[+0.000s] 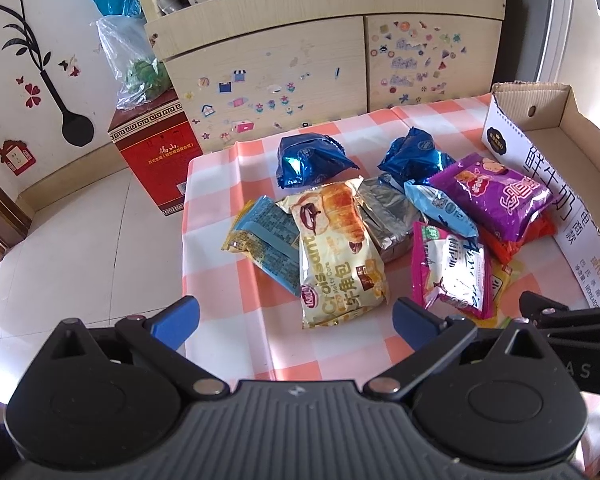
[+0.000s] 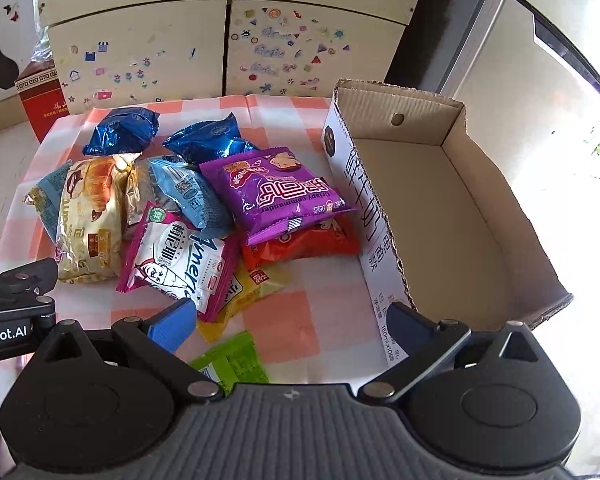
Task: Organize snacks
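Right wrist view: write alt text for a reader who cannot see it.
The open right gripper hovers over a checked tablecloth where snack packets lie piled beside an empty cardboard box. A green packet lies nearest.

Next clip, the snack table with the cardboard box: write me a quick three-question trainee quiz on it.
1. True or false: the cardboard box already holds snacks.
2. Which packet lies on top of the red packet? A) croissant packet B) purple packet C) green packet
3. Fill in: both the left gripper and the right gripper are ____.

Key: 1 false, it shows only a bare floor. 2 B, the purple packet. 3 open, holding nothing.
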`<state>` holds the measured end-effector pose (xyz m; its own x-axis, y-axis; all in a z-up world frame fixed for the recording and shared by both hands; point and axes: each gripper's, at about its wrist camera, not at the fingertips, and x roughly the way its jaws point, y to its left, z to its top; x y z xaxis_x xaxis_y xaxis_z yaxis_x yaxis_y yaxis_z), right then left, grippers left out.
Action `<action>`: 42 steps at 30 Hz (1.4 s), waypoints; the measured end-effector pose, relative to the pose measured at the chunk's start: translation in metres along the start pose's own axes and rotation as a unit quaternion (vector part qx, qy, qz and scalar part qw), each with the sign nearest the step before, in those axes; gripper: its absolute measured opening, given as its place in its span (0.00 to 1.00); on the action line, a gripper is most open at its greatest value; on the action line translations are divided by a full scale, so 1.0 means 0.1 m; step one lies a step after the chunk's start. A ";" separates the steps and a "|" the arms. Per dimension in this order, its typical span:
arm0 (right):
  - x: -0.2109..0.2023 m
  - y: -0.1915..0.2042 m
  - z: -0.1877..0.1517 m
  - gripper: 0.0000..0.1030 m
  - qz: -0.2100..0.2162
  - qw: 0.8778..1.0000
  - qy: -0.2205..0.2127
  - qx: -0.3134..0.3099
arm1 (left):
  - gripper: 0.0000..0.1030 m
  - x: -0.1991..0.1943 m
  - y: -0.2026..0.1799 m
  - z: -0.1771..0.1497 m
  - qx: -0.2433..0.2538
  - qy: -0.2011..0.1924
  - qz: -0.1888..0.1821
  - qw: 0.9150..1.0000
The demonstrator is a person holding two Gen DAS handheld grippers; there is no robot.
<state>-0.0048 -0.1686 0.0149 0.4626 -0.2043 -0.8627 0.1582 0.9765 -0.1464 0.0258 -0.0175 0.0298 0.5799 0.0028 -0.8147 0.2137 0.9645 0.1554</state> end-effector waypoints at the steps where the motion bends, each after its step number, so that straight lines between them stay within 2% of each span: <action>1: 0.00 0.00 0.00 1.00 0.000 1.000 0.001 -0.001 | 0.99 0.00 0.00 0.00 0.000 -0.001 0.000 1.000; 42: 0.03 0.06 -0.02 1.00 -0.005 1.000 -0.008 -0.020 | 0.99 0.04 -0.02 -0.06 0.002 0.000 0.002 1.000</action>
<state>-0.0036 -0.1630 0.0103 0.4755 -0.2151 -0.8530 0.1281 0.9762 -0.1748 0.0224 -0.0182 0.0228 0.5803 0.0065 -0.8144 0.2148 0.9634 0.1607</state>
